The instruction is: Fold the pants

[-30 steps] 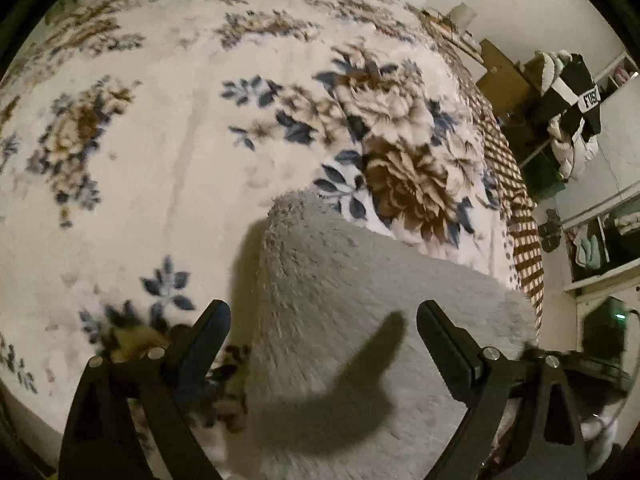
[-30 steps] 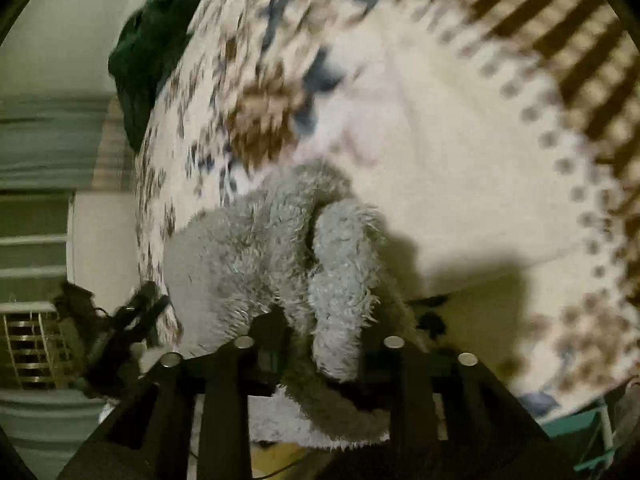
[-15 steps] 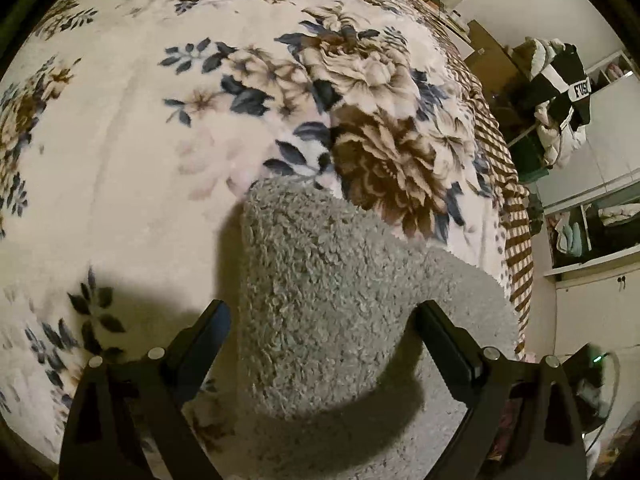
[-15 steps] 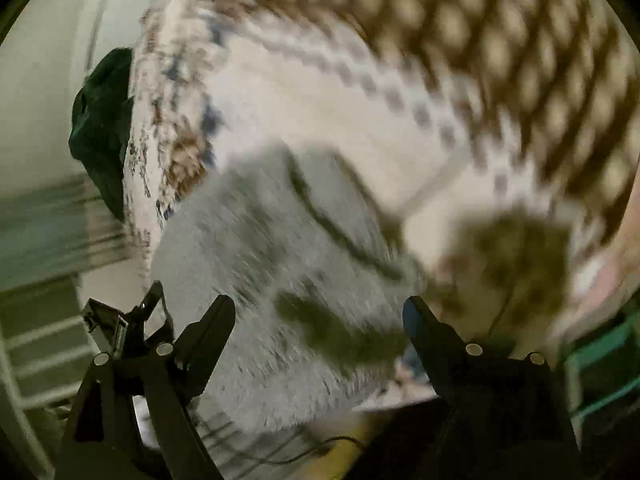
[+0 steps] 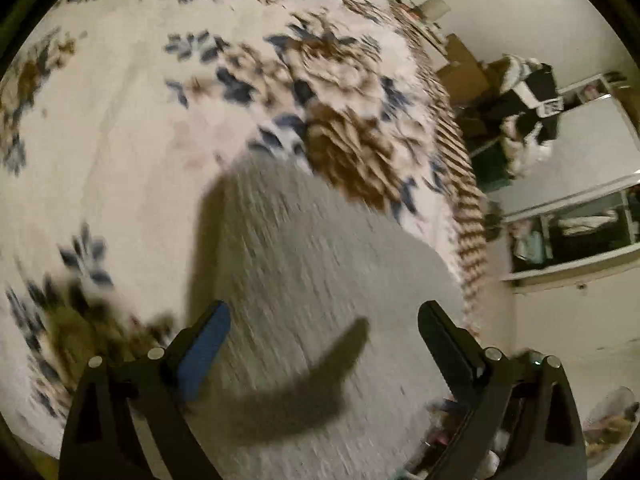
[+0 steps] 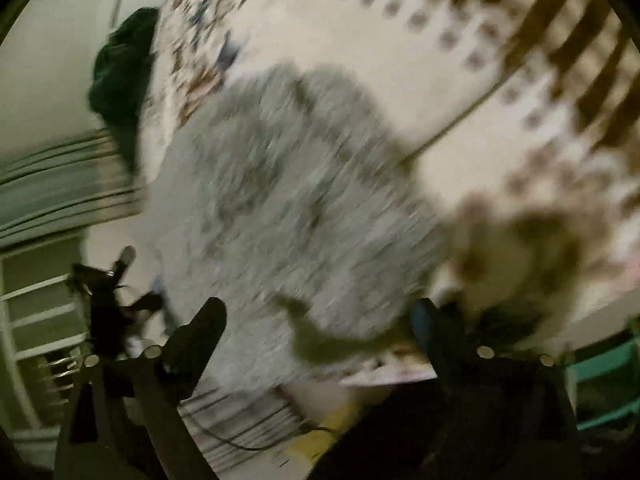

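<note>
Showing only rightward, dark garment (image 6: 120, 76) (blurred).

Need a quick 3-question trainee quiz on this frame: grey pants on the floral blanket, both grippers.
1. True or false: the left gripper is clamped on the grey fuzzy pants.
2. What do the pants lie on? A) a wooden table B) the floral blanket C) a tiled floor
3. In the right wrist view, what is between the fingers of the right gripper?

Key:
1. False. Its jaws stand wide, with the pants lying beyond them and the pads not pressing.
2. B.
3. The grey fuzzy pants show between the fingers, but nothing is gripped; the jaws are opening and the pads are clear of the fabric.
</note>
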### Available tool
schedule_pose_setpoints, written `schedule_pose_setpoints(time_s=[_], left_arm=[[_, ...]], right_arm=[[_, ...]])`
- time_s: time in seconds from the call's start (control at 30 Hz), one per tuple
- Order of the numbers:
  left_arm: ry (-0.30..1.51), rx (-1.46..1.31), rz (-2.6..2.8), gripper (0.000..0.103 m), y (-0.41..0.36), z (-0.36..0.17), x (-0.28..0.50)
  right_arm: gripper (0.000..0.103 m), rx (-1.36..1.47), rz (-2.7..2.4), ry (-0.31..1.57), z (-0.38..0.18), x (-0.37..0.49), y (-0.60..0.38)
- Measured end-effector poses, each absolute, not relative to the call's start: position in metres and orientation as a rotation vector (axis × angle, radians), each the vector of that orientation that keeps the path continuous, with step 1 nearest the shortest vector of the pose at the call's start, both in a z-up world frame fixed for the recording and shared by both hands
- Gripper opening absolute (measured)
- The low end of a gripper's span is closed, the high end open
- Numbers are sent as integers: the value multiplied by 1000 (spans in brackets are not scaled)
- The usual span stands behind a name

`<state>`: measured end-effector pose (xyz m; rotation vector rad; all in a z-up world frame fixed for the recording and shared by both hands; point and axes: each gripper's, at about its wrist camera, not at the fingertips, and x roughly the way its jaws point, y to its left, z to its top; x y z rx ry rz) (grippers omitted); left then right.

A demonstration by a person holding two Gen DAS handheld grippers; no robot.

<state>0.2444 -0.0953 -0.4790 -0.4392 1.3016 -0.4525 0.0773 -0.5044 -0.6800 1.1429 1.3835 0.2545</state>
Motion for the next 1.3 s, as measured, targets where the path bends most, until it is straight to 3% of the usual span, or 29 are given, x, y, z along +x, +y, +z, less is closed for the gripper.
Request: schedule_pose_setpoints(time_s=[0.23, 0.37, 0.5, 0.57, 0.63, 0.67, 0.7, 0.77, 1.03, 1.3], left_arm=[[1351, -433, -460, 96, -96, -527, 222], [1390, -498, -459, 97, -82, -547, 227], [1403, -575, -481, 97, -75, -557, 229], [1378, -580, -495, 96, -78, -550, 227], [1328, -574, -541, 86, -81, -537, 223], [1309, -572, -561, 76, -81, -530, 220], [1297, -579, -577, 67, -80, -525, 218], [1273, -604, -588, 62, -79, -514, 215], [1155, -705, -606, 61, -62, -449, 228], [966, -745, -624, 60, -25, -391, 331]], right_arm=[[97, 1331, 363, 1357, -751, 93, -461], [98, 1403, 477, 1216, -739, 105, -446], [98, 1354, 434, 1281, -753, 114, -437], [91, 1368, 439, 1243, -754, 118, -436], [70, 1291, 438, 1225, -740, 121, -435], [55, 1257, 426, 1228, -734, 123, -434], [47, 1240, 418, 1225, -730, 123, -434], [42, 1212, 398, 1206, -714, 124, -433], [38, 1085, 408, 1120, -627, 140, -424], [38, 979, 432, 998, -531, 241, -403]])
